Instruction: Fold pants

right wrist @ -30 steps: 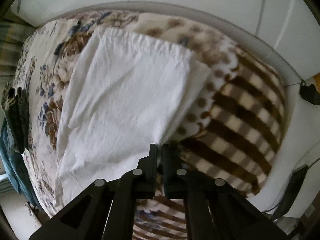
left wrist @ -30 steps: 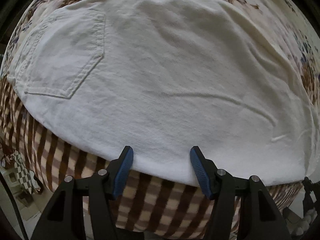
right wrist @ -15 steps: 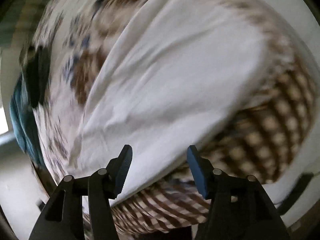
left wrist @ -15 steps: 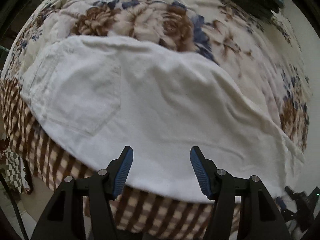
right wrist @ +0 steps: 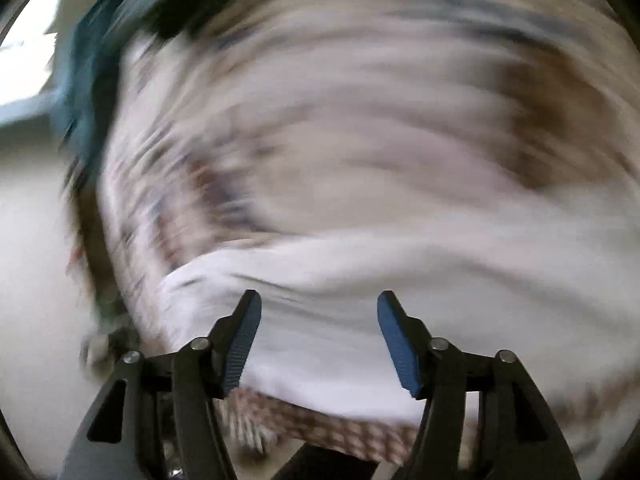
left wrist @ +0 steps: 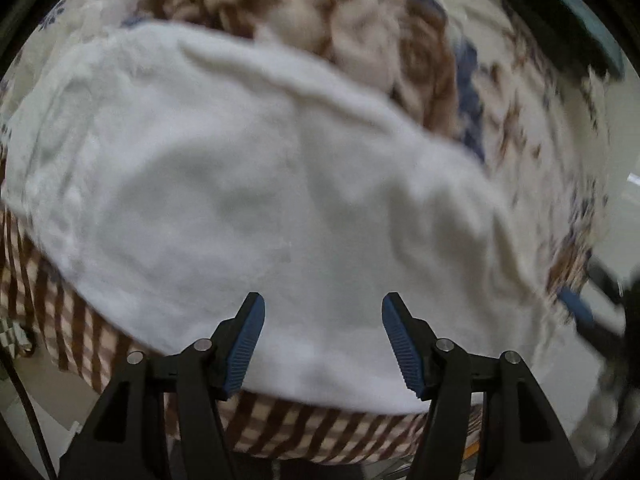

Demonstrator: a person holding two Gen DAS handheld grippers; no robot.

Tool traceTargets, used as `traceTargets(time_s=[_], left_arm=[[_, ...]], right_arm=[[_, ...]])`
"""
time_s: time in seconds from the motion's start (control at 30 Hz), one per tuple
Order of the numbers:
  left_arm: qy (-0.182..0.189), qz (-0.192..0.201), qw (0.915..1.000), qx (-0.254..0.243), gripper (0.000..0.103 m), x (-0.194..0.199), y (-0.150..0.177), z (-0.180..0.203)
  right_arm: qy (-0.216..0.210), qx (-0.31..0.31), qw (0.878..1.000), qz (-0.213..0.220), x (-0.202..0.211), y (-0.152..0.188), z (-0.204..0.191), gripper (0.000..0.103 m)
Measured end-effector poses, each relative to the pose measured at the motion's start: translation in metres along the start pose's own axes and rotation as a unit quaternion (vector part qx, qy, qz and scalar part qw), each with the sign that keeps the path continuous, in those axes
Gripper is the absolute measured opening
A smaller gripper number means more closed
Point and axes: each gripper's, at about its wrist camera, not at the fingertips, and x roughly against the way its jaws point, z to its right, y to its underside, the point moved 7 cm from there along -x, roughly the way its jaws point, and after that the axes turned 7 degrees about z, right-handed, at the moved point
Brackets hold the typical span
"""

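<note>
**Bed with patterned blankets, pale floor around it**

A floral blanket [left wrist: 400, 40] in cream, brown and blue covers the bed. Along its near edge runs a brown-and-cream checked blanket [left wrist: 304, 428]. Dark teal fabric [right wrist: 92, 64] lies at the bed's far edge, blurred. Pale floor [right wrist: 36, 280] shows beside the bed; daylight glares at upper left.

A blanket with large brown and blue flowers [left wrist: 400, 40] covers the bed, its near border [left wrist: 280, 428] woven in brown and cream checks. A dark teal cloth [right wrist: 92, 64] lies blurred at the bed's far corner. Pale floor [right wrist: 36, 280] shows beside the bed.
</note>
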Motion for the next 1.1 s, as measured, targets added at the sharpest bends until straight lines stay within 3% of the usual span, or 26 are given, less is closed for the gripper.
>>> traceTargets(time_s=[0.07,0.13,0.23,0.27,0.3,0.37,0.5,0.67,0.77,0.83,0.9,0.97,1.03,1.07,1.1], left_arm=[[0.013,-0.003,0.9998,0.015,0.059,0.001,-0.022,-0.002],[0.032,-0.004,0.9992,0.025,0.059,0.004,-0.043,-0.002],[0.038,-0.003,0.9988,0.03,0.059,0.008,-0.066,-0.002],[0.038,-0.009,0.9987,0.033,0.059,0.008,-0.073,-0.007],[0.041,-0.019,0.9983,0.038,0.059,0.009,-0.078,-0.008],[0.044,-0.035,0.9972,0.049,0.059,0.011,-0.085,-0.005],[0.051,-0.083,0.9939,0.052,0.059,0.006,-0.087,0.022],[0.056,-0.158,0.9856,0.021,0.059,-0.008,-0.062,0.058],[0.007,-0.186,0.9825,0.002,0.059,-0.034,-0.049,0.065],[-0.019,-0.17,0.9851,-0.016,0.053,-0.043,-0.047,0.065],[-0.024,-0.154,0.9869,-0.041,0.025,-0.045,-0.043,0.069],[-0.027,-0.136,0.989,-0.053,0.024,-0.043,-0.042,0.07],[-0.023,-0.126,0.9908,-0.045,0.022,-0.04,-0.04,0.067],[-0.02,-0.122,0.9914,-0.043,0.022,-0.039,-0.038,0.066],[-0.018,-0.118,0.9919,-0.044,0.022,-0.04,-0.038,0.068]], right_arm=[[-0.026,0.058,0.996,-0.069,-0.052,-0.022,-0.043,0.064],[-0.016,0.093,0.99,-0.109,-0.084,-0.032,-0.061,0.064],[-0.014,0.163,0.968,-0.192,-0.12,-0.018,-0.079,0.063],[-0.003,0.202,0.957,-0.21,-0.126,-0.006,-0.083,0.055],[0.003,0.225,0.951,-0.213,-0.129,-0.002,-0.086,0.036],[0.024,0.278,0.938,-0.208,-0.127,0.017,-0.088,0.015],[0.01,0.32,0.937,-0.138,-0.098,0.036,-0.092,0.009],[-0.047,0.329,0.94,-0.073,-0.063,0.047,-0.102,0.006],[-0.068,0.334,0.938,-0.062,-0.065,0.061,-0.108,0.006],[-0.075,0.334,0.937,-0.064,-0.071,0.068,-0.11,0.006],[-0.075,0.342,0.934,-0.074,-0.073,0.072,-0.105,0.006],[-0.077,0.326,0.937,-0.094,-0.073,0.071,-0.095,0.006],[-0.104,0.278,0.949,-0.11,-0.065,0.062,-0.084,0.007],[-0.117,0.234,0.959,-0.111,-0.059,0.05,-0.073,0.01],[-0.127,0.207,0.964,-0.112,-0.057,0.043,-0.068,0.019]])
